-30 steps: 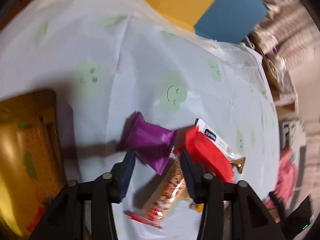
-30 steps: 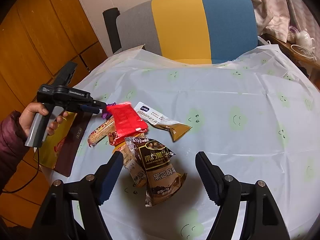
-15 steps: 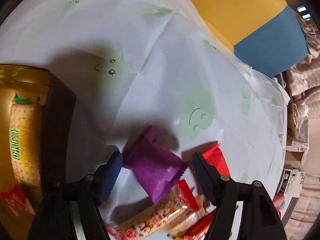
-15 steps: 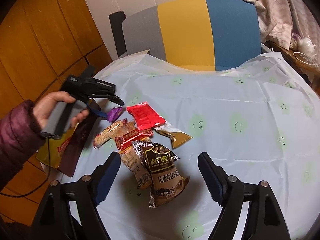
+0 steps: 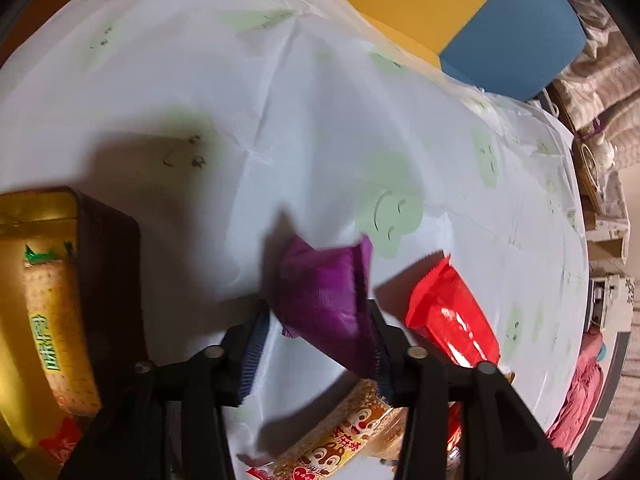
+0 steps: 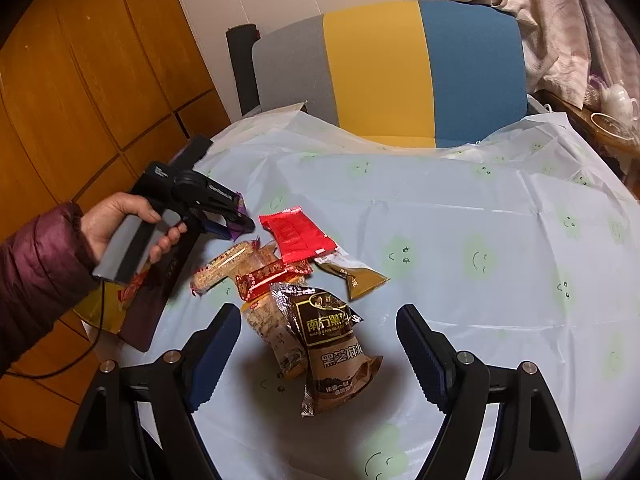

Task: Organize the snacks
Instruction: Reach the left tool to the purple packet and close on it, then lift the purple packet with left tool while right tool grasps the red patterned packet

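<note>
A person's left hand [image 6: 120, 224], in a maroon puffy sleeve [image 6: 36, 280], held the left gripper [image 5: 316, 322] over a round table under a pale blue plastic cloth printed with green smiley faces [image 6: 460, 220]. Its jaws were closing, pads against both sides of a small purple foil snack packet [image 5: 324, 296] that appeared raised off the cloth. A glossy red wrapper [image 5: 448, 316] lay just beside it, and a long cracker pack printed with cartoon chipmunks [image 5: 340, 440] lay below the fingers. At the table's left edge, a gold tray with a dark brown rim [image 5: 108, 280] held a green-labelled cracker pack [image 5: 52, 328]. The right gripper [image 6: 320, 356] hovered with jaws spread wide and nothing between them, above a brown sesame-paste pouch [image 6: 336, 348] in the snack pile. A grey, yellow and blue chair back [image 6: 392, 76] stood behind.
</note>
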Tool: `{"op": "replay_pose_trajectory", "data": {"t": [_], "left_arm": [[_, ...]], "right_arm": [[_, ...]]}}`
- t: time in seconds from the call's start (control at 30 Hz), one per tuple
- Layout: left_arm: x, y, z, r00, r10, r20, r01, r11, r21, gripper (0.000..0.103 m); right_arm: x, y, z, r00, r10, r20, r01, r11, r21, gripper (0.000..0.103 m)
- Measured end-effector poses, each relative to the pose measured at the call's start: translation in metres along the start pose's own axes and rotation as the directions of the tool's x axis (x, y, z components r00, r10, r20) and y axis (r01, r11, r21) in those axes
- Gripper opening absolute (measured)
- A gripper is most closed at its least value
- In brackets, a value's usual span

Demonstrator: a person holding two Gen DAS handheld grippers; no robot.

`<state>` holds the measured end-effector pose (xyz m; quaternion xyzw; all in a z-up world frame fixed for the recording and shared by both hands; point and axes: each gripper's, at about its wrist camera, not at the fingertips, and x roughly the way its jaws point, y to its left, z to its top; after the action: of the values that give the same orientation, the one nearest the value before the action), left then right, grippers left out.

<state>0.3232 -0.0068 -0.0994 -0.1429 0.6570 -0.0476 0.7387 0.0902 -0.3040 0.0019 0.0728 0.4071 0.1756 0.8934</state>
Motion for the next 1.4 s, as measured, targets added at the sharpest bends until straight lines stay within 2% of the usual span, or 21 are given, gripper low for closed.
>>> {"op": "replay_pose_trajectory", "data": {"t": [0.17, 0.27, 0.43, 0.57, 0.67, 0.83, 0.97, 1.07, 1.1, 1.13, 1.17, 1.33, 1.4], "left_arm": [[0.003, -0.007, 0.008, 1.000, 0.003, -0.001, -0.003, 0.999, 0.047, 0.052], [0.002, -0.010, 0.007, 0.999, 0.023, 0.039, -0.026, 0.997, 0.076, 0.045], [-0.004, -0.012, -0.011, 0.996, 0.027, 0.085, -0.039, 0.989, 0.144, 0.044], [-0.011, -0.017, -0.047, 0.988, 0.062, 0.141, -0.094, 0.969, 0.230, 0.044], [-0.023, -0.019, -0.079, 0.972, 0.086, 0.218, -0.147, 0.948, 0.282, 0.044], [-0.041, -0.017, -0.126, 0.947, 0.085, 0.308, -0.190, 0.925, 0.328, 0.044], [-0.052, -0.016, -0.153, 0.931, 0.058, 0.359, -0.192, 0.917, 0.350, 0.044], [-0.061, -0.014, -0.185, 0.920, 0.041, 0.389, -0.201, 0.903, 0.379, 0.044], [-0.062, -0.014, -0.193, 0.917, 0.035, 0.397, -0.203, 0.899, 0.389, 0.044], [-0.060, -0.019, -0.202, 0.917, 0.025, 0.399, -0.198, 0.895, 0.400, 0.044], [-0.059, -0.018, -0.214, 0.917, 0.019, 0.398, -0.198, 0.888, 0.414, 0.044], [-0.053, -0.011, -0.251, 0.918, 0.011, 0.397, -0.210, 0.862, 0.461, 0.044], [-0.045, -0.008, -0.256, 0.924, 0.012, 0.382, -0.205, 0.859, 0.470, 0.044]], "right_arm": [[0.001, -0.001, -0.001, 1.000, -0.009, -0.004, 0.009, 1.000, 0.001, 0.081], [0.000, -0.002, -0.001, 1.000, -0.014, -0.002, 0.014, 1.000, 0.005, 0.081], [0.003, -0.001, -0.001, 1.000, -0.014, -0.012, 0.014, 1.000, -0.003, 0.081], [0.007, -0.001, -0.002, 0.999, -0.030, -0.026, 0.030, 1.000, -0.007, 0.081], [0.011, -0.004, -0.003, 0.998, -0.046, -0.041, 0.046, 0.999, 0.003, 0.081], [0.017, -0.010, -0.006, 0.995, -0.065, -0.071, 0.067, 0.997, 0.025, 0.081], [0.020, -0.012, -0.007, 0.994, -0.074, -0.086, 0.078, 0.996, 0.037, 0.080], [0.021, -0.011, -0.008, 0.993, -0.074, -0.089, 0.077, 0.996, 0.034, 0.074], [0.020, -0.009, -0.008, 0.994, -0.070, -0.085, 0.073, 0.997, 0.028, 0.067], [0.018, -0.006, -0.008, 0.996, -0.051, -0.075, 0.053, 0.998, 0.026, 0.058], [0.017, -0.003, -0.007, 0.997, -0.020, -0.071, 0.023, 0.999, 0.034, 0.056], [0.030, 0.028, -0.008, 0.993, 0.063, -0.104, -0.059, 0.997, 0.043, 0.051], [0.041, 0.041, -0.007, 0.989, 0.080, -0.121, -0.075, 0.996, 0.046, 0.051]]}}
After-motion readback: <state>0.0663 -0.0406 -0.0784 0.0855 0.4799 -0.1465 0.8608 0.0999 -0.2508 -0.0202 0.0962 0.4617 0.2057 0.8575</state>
